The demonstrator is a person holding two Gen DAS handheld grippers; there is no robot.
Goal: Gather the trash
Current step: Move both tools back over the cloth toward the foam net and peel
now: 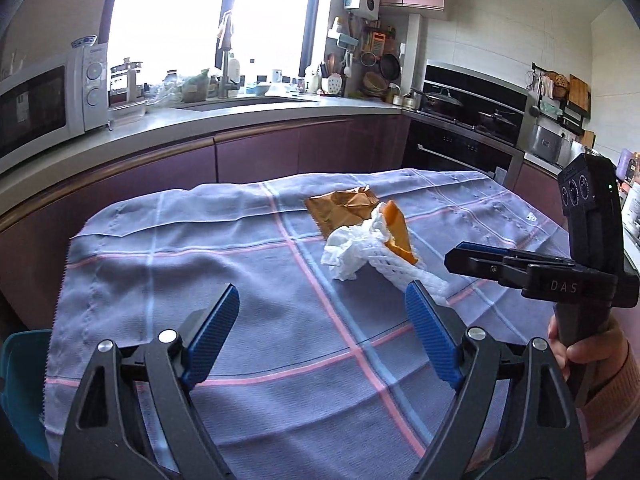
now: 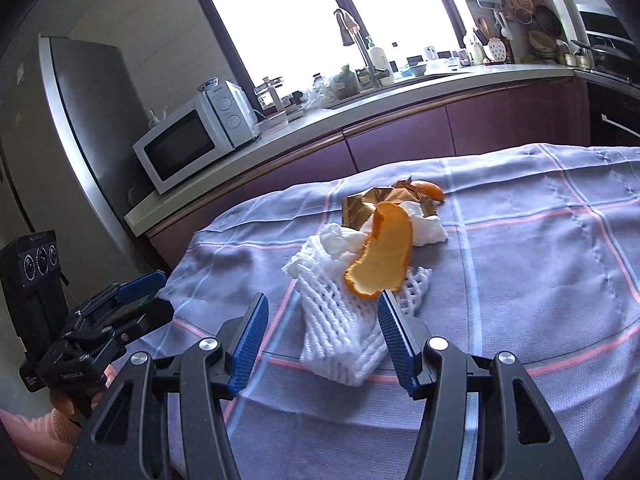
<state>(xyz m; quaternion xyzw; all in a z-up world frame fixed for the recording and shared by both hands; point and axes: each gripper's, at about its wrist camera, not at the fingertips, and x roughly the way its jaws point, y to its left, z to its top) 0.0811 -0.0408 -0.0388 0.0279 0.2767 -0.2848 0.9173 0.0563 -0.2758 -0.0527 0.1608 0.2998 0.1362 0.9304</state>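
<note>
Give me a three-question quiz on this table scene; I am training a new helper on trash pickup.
1. True or false: the orange peel lies on the white foam net.
2. Which tongs are nearest the net? A) left tongs B) right tongs
3. Fill in: the gold wrapper rests on the checked ____.

Key: 1 true; 2 B; 3 cloth.
</note>
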